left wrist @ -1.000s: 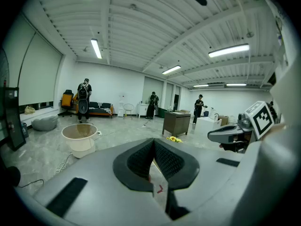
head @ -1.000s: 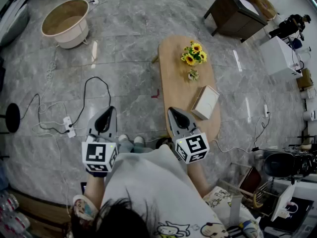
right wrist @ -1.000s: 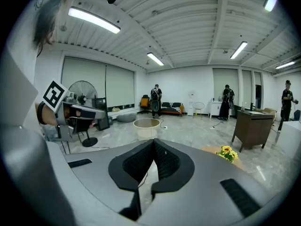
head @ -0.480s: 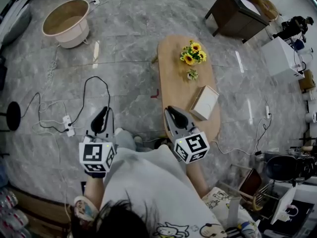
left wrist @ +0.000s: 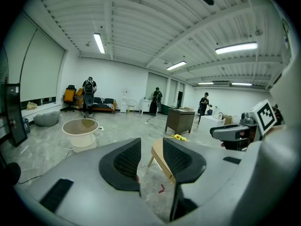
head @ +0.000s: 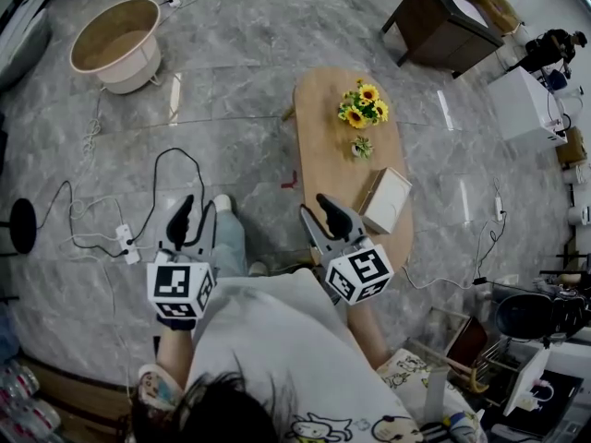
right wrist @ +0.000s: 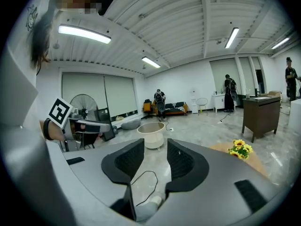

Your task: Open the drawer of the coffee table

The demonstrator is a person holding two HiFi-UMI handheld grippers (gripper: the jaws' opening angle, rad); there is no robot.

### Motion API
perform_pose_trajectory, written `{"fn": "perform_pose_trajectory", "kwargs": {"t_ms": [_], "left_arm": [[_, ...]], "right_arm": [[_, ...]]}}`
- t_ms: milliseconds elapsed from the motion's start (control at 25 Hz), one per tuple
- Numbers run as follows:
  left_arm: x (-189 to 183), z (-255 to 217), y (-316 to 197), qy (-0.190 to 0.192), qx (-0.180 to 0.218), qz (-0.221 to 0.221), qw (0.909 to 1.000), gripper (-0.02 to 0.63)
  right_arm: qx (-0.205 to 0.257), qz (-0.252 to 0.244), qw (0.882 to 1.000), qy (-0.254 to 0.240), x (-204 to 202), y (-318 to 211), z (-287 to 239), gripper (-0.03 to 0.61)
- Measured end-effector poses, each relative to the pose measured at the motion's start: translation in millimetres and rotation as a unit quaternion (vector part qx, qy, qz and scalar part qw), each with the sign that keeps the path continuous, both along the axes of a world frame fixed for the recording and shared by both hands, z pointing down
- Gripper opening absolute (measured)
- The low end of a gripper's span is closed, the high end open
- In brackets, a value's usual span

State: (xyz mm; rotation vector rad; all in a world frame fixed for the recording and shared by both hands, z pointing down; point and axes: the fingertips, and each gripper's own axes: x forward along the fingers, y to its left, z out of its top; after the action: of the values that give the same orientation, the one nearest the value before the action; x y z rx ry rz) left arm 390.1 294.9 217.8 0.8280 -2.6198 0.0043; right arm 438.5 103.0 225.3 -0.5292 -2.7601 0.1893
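Head view, nearest first: the person's left gripper [head: 196,212] hangs over the floor well left of the coffee table [head: 337,146], above a trouser leg and a white shoe [head: 222,204]. The right gripper [head: 319,212] is just beside the table's near left edge. Both pairs of jaws have just been opening and stand apart with nothing between them. In the left gripper view the gap of the left gripper [left wrist: 151,157] frames only the table's end and bare floor. In the right gripper view the gap of the right gripper [right wrist: 154,157] frames floor and a black cable [right wrist: 141,180].

The oval wooden table runs away from the person. Its drawer cannot be made out from above. On its near right part lies a pale box [head: 385,199], then a small plant [head: 361,146], then sunflowers [head: 362,104] toward its far end. A power strip [head: 123,244] lies far left of the table, a round tub [head: 115,44] beyond its far left, and a dark cabinet [head: 441,17] beyond its far right.
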Motion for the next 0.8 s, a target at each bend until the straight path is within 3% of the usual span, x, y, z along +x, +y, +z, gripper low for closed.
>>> {"fn": "perform_pose_trajectory", "kwargs": {"t_ms": [440, 800], "left_arm": [[-169.5, -15.9, -0.1, -0.012, 0.009, 0.043, 0.9989, 0.158], [-263.8, -17.6, 24.5, -0.016, 0.008, 0.060, 0.9981, 0.189]], "right_arm": [[0.006, 0.016, 1.000, -0.001, -152.2, 8.1, -12.9, 0.168], [0.001, 0.051, 0.999, 0.006, -231.7, 19.8, -10.8, 0.195]]}}
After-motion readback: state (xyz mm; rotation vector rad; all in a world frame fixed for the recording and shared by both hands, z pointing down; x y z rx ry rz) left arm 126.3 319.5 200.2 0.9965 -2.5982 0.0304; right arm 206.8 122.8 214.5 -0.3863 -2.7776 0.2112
